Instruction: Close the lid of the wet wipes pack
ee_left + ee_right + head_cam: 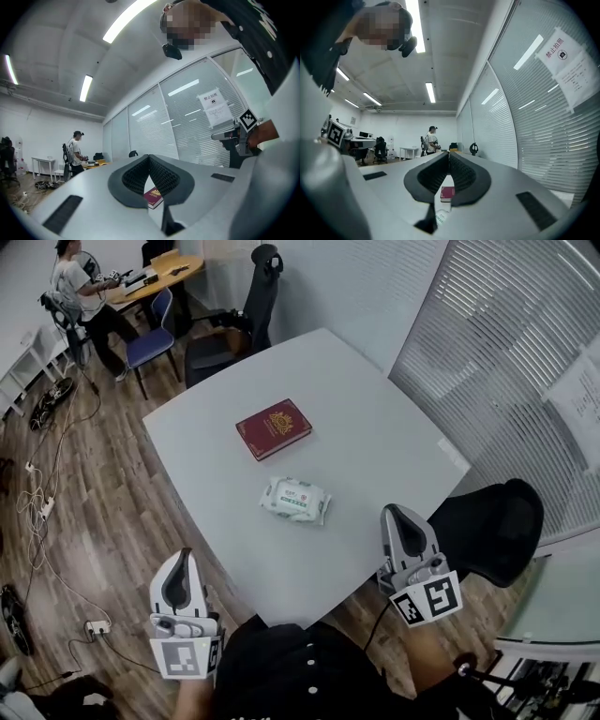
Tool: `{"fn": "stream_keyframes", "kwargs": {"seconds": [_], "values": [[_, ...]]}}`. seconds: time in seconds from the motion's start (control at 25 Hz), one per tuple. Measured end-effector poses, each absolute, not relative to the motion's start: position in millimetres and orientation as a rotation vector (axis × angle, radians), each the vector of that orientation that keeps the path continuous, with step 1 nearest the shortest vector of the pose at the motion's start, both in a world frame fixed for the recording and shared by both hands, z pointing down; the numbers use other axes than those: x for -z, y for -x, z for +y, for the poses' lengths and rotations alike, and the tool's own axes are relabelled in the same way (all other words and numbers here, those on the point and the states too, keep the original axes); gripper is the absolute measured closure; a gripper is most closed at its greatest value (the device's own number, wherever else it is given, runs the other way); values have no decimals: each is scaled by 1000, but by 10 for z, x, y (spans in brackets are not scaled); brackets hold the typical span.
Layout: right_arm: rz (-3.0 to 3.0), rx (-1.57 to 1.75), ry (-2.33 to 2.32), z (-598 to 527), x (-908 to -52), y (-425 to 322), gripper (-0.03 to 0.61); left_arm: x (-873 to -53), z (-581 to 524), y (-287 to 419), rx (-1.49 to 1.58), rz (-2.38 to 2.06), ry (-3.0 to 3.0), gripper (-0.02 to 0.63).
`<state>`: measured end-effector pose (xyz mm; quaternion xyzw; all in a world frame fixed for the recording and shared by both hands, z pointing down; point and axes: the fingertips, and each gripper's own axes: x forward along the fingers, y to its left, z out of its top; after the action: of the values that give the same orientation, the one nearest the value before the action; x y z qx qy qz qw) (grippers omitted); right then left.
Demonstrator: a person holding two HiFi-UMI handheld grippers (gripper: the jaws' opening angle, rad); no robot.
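The wet wipes pack (295, 500), white with a green label, lies near the middle of the white table (375, 446); its lid looks flat against the pack. Both grippers hang short of the table's near edge, apart from the pack. My left gripper (184, 555) is at the lower left, over the floor, with its jaws together and nothing in them (149, 157). At the lower right my right gripper (391, 511) is also shut and empty (449, 153). In the right gripper view a bit of the pack (440, 215) shows below the jaws.
A red book (273, 428) lies on the table beyond the pack, also seen as a red book (153, 198) (447, 193). A black chair (497, 526) stands at the right, another chair (234, 334) at the far side. Blinds (506, 352) line the right. A person (80, 292) sits far left.
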<state>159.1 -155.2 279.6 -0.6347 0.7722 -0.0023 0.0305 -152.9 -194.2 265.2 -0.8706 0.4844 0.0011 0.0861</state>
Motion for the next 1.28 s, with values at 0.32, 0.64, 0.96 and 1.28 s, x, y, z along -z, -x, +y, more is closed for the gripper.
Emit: {"fn": "stream_keyframes", "kwargs": {"seconds": [0.32,0.64,0.96,1.28], "values": [[2326,-86,1996,-1368,-2602,-1739,545,-2573,-1947,1746,-30,1510,2545,597],[2287,-111,2029,-1208,-2573,-1797,545,-2557,-1951,1938,-32,1566,2508,597],[2325,-94,2029,-1228,-2629,-1702,549,-2611,-1900,1917,-10,1585,2551,597],[2332,-84,2049,-1230,-2674,-1694,549,-2630,-1882,1915,11,1579,2553,597]]}}
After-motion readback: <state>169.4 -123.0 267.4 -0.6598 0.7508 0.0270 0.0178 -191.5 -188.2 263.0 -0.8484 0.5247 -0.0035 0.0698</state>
